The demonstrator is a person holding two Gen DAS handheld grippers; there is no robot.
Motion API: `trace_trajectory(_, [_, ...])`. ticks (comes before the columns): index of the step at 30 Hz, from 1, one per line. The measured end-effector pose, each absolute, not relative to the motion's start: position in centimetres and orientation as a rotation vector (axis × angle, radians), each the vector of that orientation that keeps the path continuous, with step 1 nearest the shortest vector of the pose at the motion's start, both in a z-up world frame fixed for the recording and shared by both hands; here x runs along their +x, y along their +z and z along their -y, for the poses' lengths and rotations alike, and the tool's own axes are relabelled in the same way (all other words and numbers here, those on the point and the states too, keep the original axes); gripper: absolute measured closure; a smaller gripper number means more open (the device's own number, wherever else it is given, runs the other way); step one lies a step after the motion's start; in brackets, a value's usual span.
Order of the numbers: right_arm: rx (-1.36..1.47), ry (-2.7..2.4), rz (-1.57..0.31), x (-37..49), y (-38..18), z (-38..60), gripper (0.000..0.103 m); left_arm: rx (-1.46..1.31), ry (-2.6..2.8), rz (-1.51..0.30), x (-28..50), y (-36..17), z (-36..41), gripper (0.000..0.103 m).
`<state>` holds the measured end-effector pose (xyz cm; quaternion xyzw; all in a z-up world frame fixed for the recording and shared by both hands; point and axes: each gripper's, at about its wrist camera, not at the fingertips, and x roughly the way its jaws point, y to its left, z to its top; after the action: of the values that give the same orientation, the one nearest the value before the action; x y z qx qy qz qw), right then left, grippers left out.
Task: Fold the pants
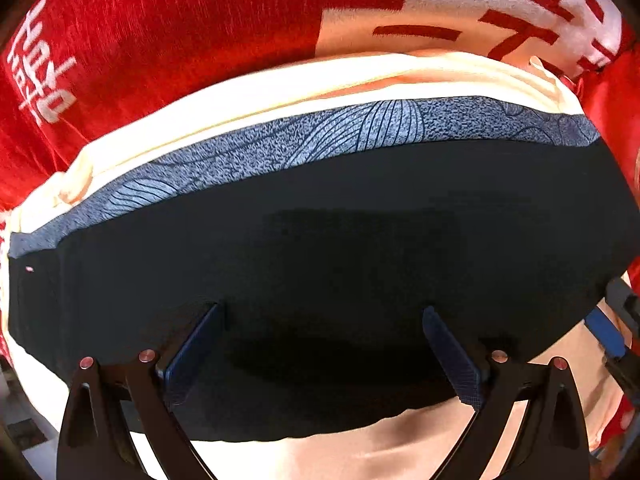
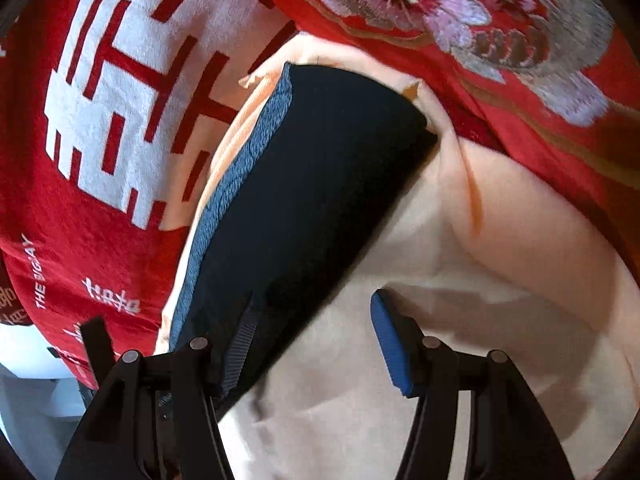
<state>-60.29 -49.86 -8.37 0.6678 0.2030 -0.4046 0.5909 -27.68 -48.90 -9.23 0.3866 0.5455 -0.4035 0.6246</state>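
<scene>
we are looking at the pants (image 1: 360, 248), a dark navy bundle already folded into a long band, lying on a cream sheet (image 1: 400, 448) over a red blanket (image 1: 160, 40) on what is probably a bed. a blue patterned strip (image 1: 320, 136) is running along one long edge. in the left view the long axis is running across the picture; in the right view it is slanting from lower left to upper right, with a squared end pointing toward the flowered cloth (image 2: 440, 8).

we are judging the pants soft, light and limp, likely to sag and slide apart if lifted by one layer, so we are favouring a pinch through all layers at an end or corner.

our left tongs (image 1: 324, 344) are standing wide above the dark cloth, holding nothing. our right tongs (image 2: 316, 340) are standing partly apart and empty, straddling the pants' lower edge.
</scene>
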Motion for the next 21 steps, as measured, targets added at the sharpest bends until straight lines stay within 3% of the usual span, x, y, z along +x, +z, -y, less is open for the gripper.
trace_trajectory(11, [1.527,-0.935,-0.305,-59.7,-8.8,52.0,0.039,0.873,-0.934,-1.233,-29.2,-9.6,49.7,0.001])
trace_trajectory(17, [1.526,-0.918,-0.326,-58.5,-9.9,53.6,0.040,0.856,-0.948,-1.231,-29.5,-9.8,49.3,0.001])
trace_trajectory(19, [1.563,-0.933,-0.369,-58.6,-9.8,54.0,0.058,0.859,-0.949,-1.240,-29.3,-9.6,49.4,0.001])
trace_trajectory(20, [1.574,-0.936,-0.385,-58.8,-9.6,54.1,0.082,0.856,-0.946,-1.234,-29.3,-9.2,49.4,0.003])
trace_trajectory(21, [1.581,-0.917,-0.374,-59.0,-9.5,54.0,0.087,0.845,-0.945,-1.225,-29.2,-8.7,49.3,0.016])
